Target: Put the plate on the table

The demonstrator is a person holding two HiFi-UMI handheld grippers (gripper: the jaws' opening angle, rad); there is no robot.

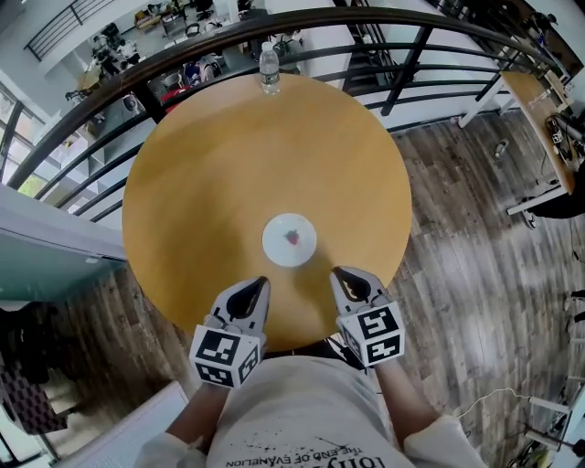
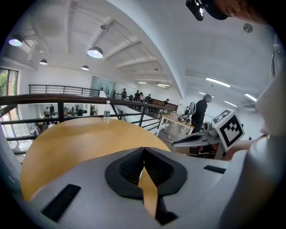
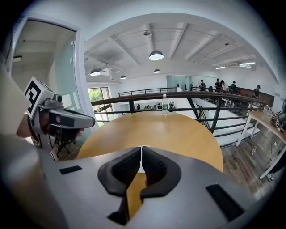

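A small white plate [image 1: 289, 240] with a red spot at its middle lies flat on the round wooden table [image 1: 219, 164], toward the near edge. My left gripper [image 1: 260, 284] hovers at the table's near rim, left of and below the plate, jaws shut with nothing between them [image 2: 143, 150]. To the plate's right my right gripper [image 1: 337, 272] hangs at the same rim, also shut and empty [image 3: 141, 150]. Neither gripper touches the plate. The gripper views show the tabletop beyond the closed jaws; the plate is mostly hidden behind them.
A clear water bottle [image 1: 269, 66] stands at the table's far edge, against a dark curved railing [image 1: 384, 18]. Wood floor lies to the right, with a desk [image 1: 539, 101] at the far right. People stand in the distance [image 2: 201, 114].
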